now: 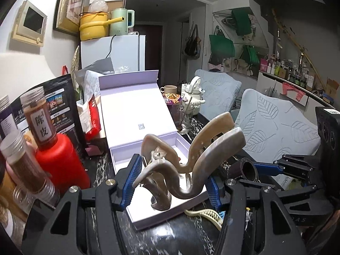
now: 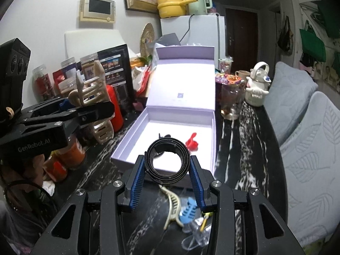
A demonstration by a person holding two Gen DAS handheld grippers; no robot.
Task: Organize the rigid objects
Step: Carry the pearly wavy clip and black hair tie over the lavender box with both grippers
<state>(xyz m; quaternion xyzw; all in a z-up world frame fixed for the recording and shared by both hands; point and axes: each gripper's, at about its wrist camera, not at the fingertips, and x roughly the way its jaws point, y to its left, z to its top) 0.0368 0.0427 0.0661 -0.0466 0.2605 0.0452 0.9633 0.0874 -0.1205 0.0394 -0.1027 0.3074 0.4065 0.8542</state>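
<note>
Left gripper (image 1: 172, 182) is clamped on a big beige claw clip (image 1: 191, 159), pads pressing its two sides, clip tipped up and out past the fingertips. It hangs over the near end of the open lilac box (image 1: 136, 114), likely so it can drop straight in.

Right gripper (image 2: 167, 178) pinches a rolled dark band (image 2: 167, 159) between its pads, roll's open end facing the camera, just short of the box's near wall (image 2: 136, 148). Probably queued for the same box.

Right view only: box floor already has a red clip (image 2: 192, 141) and a small black piece (image 2: 163, 136) beyond the fingertips. Below the fingers on the dark counter lie a cream clip (image 2: 172, 204), a blue clip (image 2: 188, 211) and clear bits, not yet sorted. It also shows the left gripper from the side, with the claw clip's teeth.

Left view only: red bottle (image 1: 61, 161) and jars left of the fingers, and the right gripper's band roll (image 1: 248, 167) side-on at right.
</note>
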